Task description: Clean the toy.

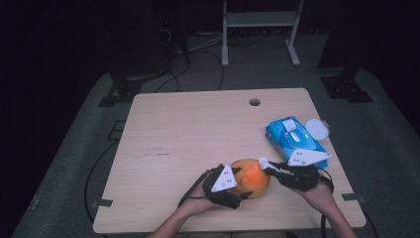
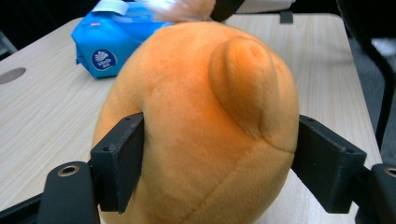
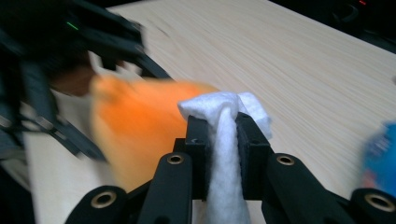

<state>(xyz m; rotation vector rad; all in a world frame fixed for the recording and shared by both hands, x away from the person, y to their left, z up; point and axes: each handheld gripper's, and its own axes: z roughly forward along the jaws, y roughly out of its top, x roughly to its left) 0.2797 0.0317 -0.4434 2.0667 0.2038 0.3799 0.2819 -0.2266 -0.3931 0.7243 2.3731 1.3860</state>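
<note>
High view, progress: You are wiping the orange plush toy (image 1: 250,177) at the near edge of the wooden table (image 1: 198,129); the wipe is already out of its pack and at the toy's top, so I judge the cleaning is under way, with most of the surface still to cover.
High view, tools: Your left gripper (image 1: 236,182) is bracing the toy from its left side, and your right gripper (image 1: 266,166) is bringing a white wipe (image 1: 263,161) against its upper right.
High view, surroundings: The blue wet-wipe pack (image 1: 293,139) is lying just beyond your right hand, with a white round lid (image 1: 317,130) beside it.
Left gripper view, tool: Your jaws are standing part-way apart and pressing into both flanks of the plush toy (image 2: 201,135), clamping it upright on the table.
Right gripper view, tool: Your jaws are squeezing nearly together on the folded wipe (image 3: 226,140), whose bunched end is sticking out past them and meeting the blurred orange toy (image 3: 140,121).
</note>
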